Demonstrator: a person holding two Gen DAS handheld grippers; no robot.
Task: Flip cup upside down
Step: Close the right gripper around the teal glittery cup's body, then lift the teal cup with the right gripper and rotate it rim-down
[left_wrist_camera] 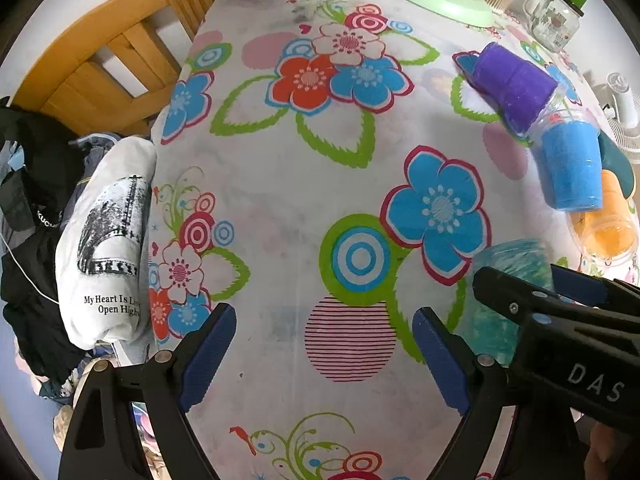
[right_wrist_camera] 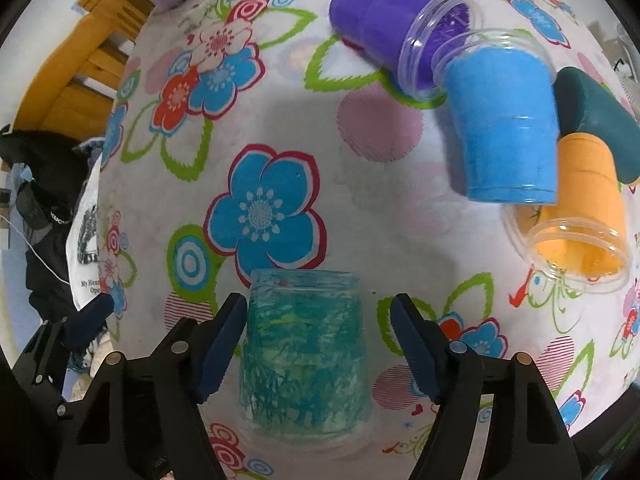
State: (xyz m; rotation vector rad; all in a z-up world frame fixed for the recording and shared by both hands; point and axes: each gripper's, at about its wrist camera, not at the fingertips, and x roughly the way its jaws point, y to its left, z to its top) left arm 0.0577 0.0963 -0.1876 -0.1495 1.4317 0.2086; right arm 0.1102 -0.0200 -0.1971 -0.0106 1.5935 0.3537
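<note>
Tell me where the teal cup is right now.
In the right wrist view the teal cup stands on the floral tablecloth between the open right tongs, bottom centre. The blue cup lies farther back to the right.

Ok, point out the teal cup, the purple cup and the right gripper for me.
teal cup (right_wrist_camera: 304, 356): right wrist view, middle of its side wall.
purple cup (right_wrist_camera: 384, 20): right wrist view, on its side wall as it lies tipped over.
right gripper (right_wrist_camera: 318, 344): right wrist view, midway between its open fingertips.

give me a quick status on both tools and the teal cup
Both tools open: right tool straddles the teal cup, not clamped; left tool holds nothing. Cup stands wide end down. Nothing in the way.
</note>
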